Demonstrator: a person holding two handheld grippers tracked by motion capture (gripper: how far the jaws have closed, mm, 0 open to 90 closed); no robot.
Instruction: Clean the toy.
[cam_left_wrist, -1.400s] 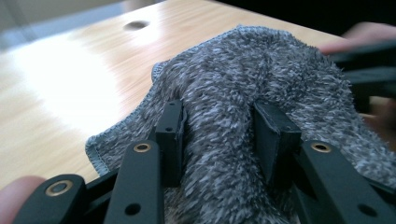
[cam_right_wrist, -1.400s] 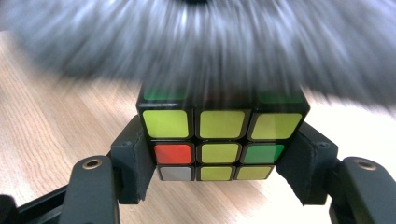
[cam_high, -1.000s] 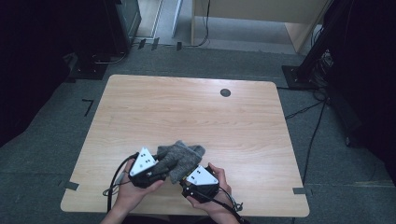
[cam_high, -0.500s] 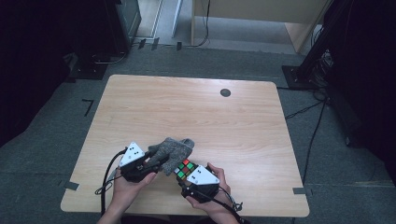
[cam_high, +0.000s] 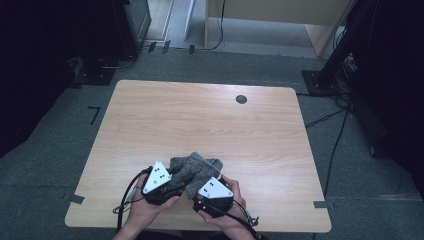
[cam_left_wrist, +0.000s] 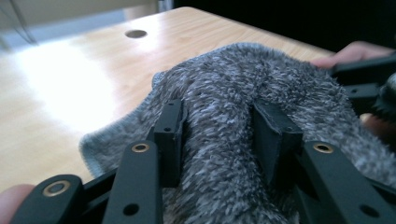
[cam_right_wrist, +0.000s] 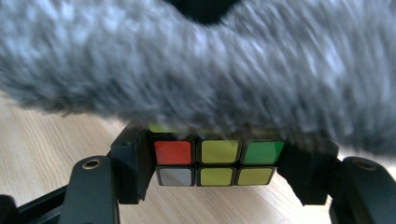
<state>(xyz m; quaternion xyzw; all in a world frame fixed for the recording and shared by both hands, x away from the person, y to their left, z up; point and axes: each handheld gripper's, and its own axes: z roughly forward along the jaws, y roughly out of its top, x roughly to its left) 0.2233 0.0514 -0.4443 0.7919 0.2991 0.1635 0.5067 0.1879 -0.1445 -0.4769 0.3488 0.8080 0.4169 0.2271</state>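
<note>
Near the tabletop's (cam_high: 165, 120) front edge, our right gripper (cam_right_wrist: 219, 161) pinches the puzzle cube (cam_right_wrist: 217, 161) while our left gripper (cam_left_wrist: 219, 135) clamps the grey cloth (cam_left_wrist: 261, 79) draped over it; we should rub gently, keeping the cube steady.

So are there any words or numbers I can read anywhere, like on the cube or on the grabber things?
None: no words or numbers can be read.
The puzzle cube shows plain coloured stickers.
The grey fuzzy cloth bears no label.
The grey plates on the left gripper and right gripper bear small dark dots, no letters.
</note>
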